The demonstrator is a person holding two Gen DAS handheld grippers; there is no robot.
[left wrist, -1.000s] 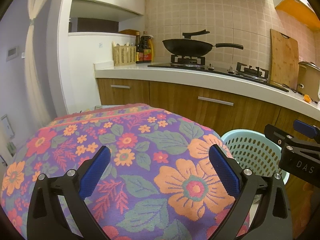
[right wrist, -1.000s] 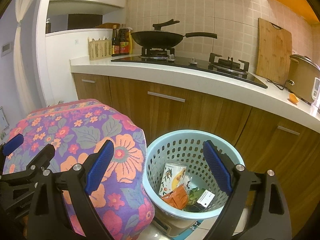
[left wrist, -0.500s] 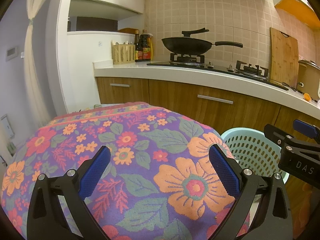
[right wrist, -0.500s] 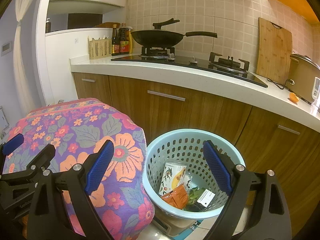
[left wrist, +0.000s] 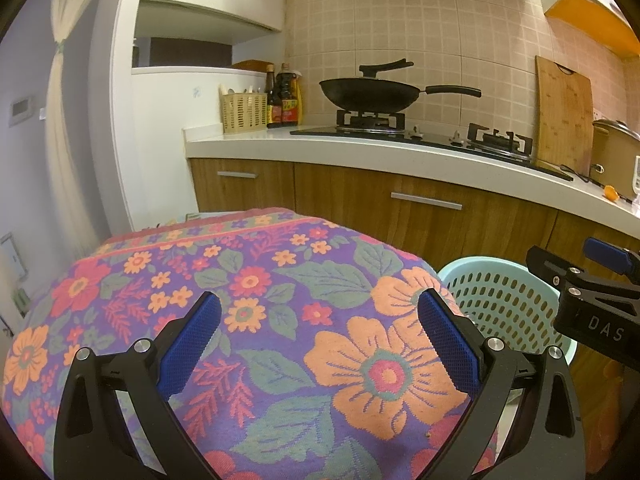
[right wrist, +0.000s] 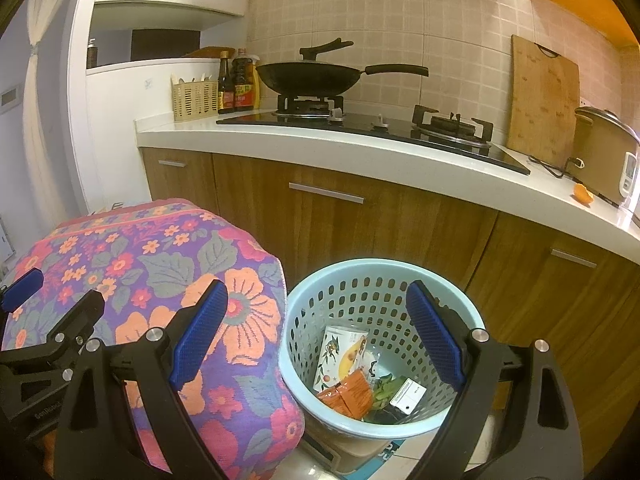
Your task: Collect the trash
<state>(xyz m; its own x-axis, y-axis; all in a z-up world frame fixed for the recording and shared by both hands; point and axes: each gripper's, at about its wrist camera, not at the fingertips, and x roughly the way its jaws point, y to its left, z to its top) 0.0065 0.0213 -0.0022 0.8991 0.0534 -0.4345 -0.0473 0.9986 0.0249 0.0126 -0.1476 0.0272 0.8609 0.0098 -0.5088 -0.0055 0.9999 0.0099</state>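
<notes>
A light blue perforated waste basket (right wrist: 384, 276) stands on the floor before the wooden cabinets; it also shows in the left wrist view (left wrist: 500, 308). Inside lie a printed paper cup (right wrist: 342, 352), an orange wrapper (right wrist: 348, 394), green scraps and a small white card (right wrist: 408, 396). My right gripper (right wrist: 316, 336) is open and empty, above the basket's near left rim. My left gripper (left wrist: 318, 340) is open and empty, over the flowered cloth (left wrist: 248, 320) that covers a low table. The right gripper's body shows at the right edge of the left wrist view.
The kitchen counter (right wrist: 400, 160) runs behind, with a black wok (right wrist: 312, 76) on the gas hob, sauce bottles, a cream utensil caddy, a wooden cutting board (right wrist: 544, 100), a rice cooker (right wrist: 604, 156) and a small orange piece (right wrist: 583, 193). A flat box lies under the basket.
Both grippers have drifted slightly; the view has barely shifted. Both stay open and empty.
</notes>
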